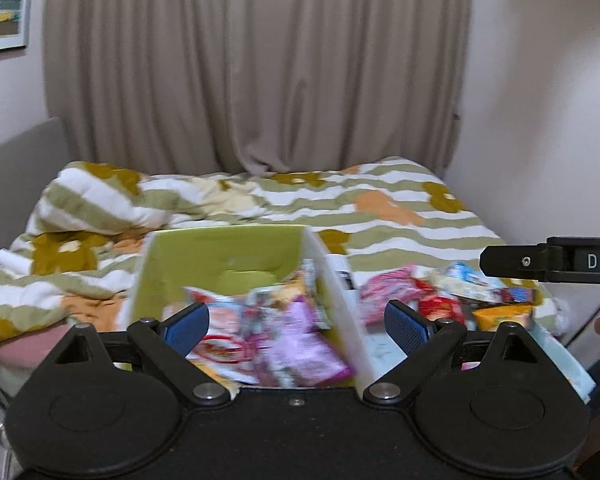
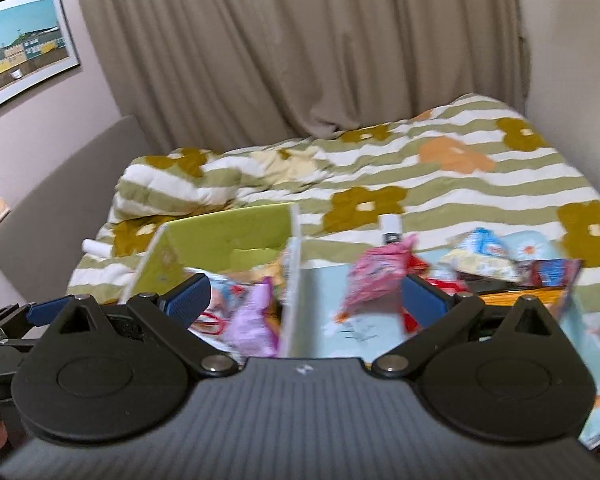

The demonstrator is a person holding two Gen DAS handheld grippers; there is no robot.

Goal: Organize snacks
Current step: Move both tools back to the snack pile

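A green box (image 1: 220, 256) stands on the bed and holds several snack packets, among them a purple one (image 1: 304, 344). My left gripper (image 1: 296, 326) is open and empty above the box's near end. Loose snack packets (image 1: 440, 296) lie to the right of the box. In the right wrist view the green box (image 2: 228, 232) is at the left and a pale blue box (image 2: 364, 324) is beside it, with a pink packet (image 2: 376, 280) and other packets (image 2: 484, 256) over it. My right gripper (image 2: 306, 300) is open and empty above the wall between the boxes.
The boxes rest on a striped flowered duvet (image 1: 380, 208) on a bed. A beige curtain (image 1: 260, 60) hangs behind, walls close in on both sides, and a framed picture (image 2: 20, 48) hangs at the left. The right gripper's body (image 1: 552, 264) shows at the right edge.
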